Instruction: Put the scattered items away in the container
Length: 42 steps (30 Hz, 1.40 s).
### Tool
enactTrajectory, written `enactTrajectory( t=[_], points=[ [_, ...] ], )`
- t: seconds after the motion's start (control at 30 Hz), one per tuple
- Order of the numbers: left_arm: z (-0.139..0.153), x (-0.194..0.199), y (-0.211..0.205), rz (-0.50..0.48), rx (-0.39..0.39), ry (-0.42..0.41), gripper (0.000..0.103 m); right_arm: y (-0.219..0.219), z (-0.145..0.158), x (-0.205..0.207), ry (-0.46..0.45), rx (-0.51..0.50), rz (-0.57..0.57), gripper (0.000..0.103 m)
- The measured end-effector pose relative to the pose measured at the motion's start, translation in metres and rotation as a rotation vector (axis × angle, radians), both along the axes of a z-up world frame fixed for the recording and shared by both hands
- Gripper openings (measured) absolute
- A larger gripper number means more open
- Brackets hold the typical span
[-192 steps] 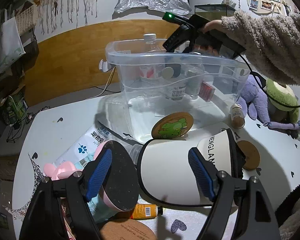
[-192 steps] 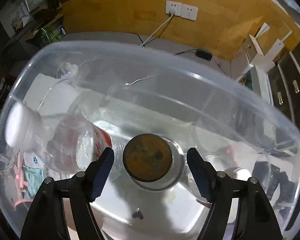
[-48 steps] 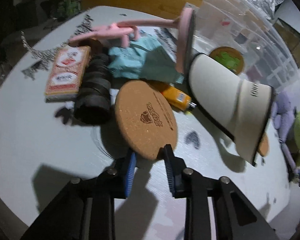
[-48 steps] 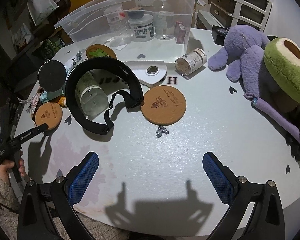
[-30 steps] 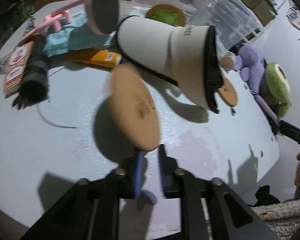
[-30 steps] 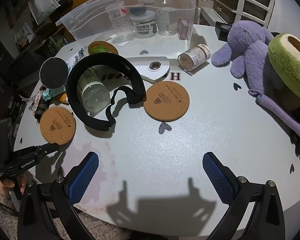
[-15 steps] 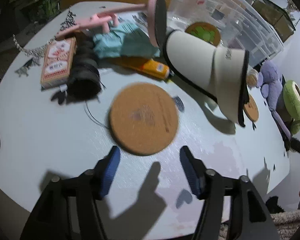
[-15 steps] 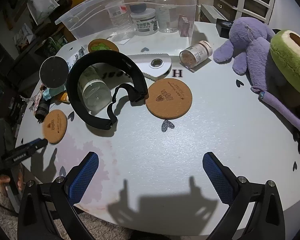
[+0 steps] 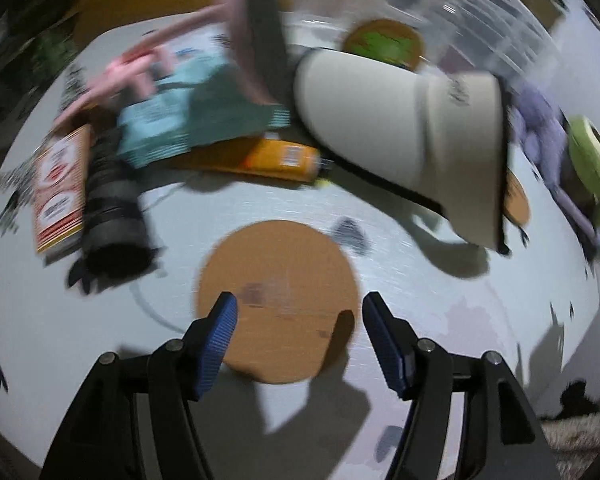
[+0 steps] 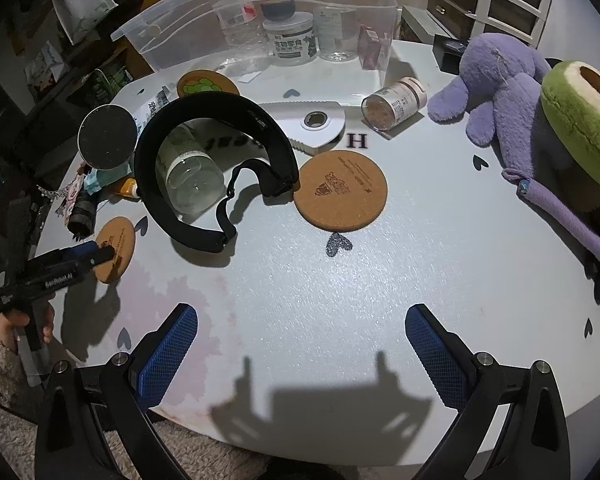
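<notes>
Between parted left gripper (image 9: 298, 316) pads: round cork coaster (image 9: 276, 300) flat, print blurred; right gripper (image 10: 301, 334) wide, empty.

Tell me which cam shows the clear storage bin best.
Right wrist view: the clear storage bin is sharp, with its open rim and the bottles and jar inside it visible. Left wrist view shows only a blurred streak of its wall at the top.

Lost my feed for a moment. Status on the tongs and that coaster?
Left tongs open over cork coaster, nothing gripped. Right tongs open, empty. Coaster flat on table, outside bin. Visor between.
</notes>
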<state>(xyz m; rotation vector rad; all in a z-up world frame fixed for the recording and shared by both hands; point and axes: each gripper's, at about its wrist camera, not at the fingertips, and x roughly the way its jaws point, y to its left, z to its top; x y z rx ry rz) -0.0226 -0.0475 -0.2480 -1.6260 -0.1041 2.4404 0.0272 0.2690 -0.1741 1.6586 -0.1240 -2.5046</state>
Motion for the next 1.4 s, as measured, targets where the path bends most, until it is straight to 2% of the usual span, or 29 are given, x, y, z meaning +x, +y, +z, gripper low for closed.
enactTrajectory(
  t=[0.2, 0.3, 0.37, 0.43, 0.53, 0.6, 0.77, 0.97, 1.23, 1.4],
  points=[
    [-0.001, 0.005, 0.029, -0.098, -0.057, 0.033, 0.064, 0.006, 0.0, 0.005, -0.003, -0.001, -0.022, 0.103],
    [0.003, 0.0, 0.018, -0.043, -0.078, 0.056, 0.064, 0.01, -0.001, 0.008, -0.005, -0.001, -0.034, 0.103],
    [0.0, -0.005, 0.005, 0.004, -0.085, 0.042, 0.066, 0.012, -0.002, 0.009, -0.009, -0.004, -0.043, 0.103],
    [-0.004, -0.009, -0.006, 0.044, -0.084, 0.021, 0.081, 0.015, -0.003, 0.01, -0.013, -0.008, -0.05, 0.103],
    [-0.01, -0.011, -0.014, 0.058, -0.078, -0.005, 0.082, 0.018, -0.004, 0.012, -0.017, -0.013, -0.055, 0.103],
    [-0.012, -0.009, -0.009, 0.034, -0.091, -0.002, 0.086, 0.019, -0.004, 0.013, -0.019, -0.015, -0.054, 0.103],
    [-0.015, -0.003, 0.014, -0.056, -0.048, -0.02, 0.087, 0.02, -0.006, 0.015, -0.026, -0.02, -0.049, 0.103],
    [-0.018, 0.004, 0.049, -0.146, -0.076, -0.001, 0.087, 0.026, -0.007, 0.018, -0.031, -0.024, -0.05, 0.103],
    [-0.005, -0.014, 0.027, -0.041, -0.065, 0.023, 0.088, 0.04, -0.01, 0.023, -0.04, -0.031, -0.076, 0.103],
    [0.0, -0.041, 0.015, -0.021, -0.06, 0.037, 0.088, 0.044, -0.013, 0.023, -0.053, -0.033, -0.084, 0.103]
  ],
)
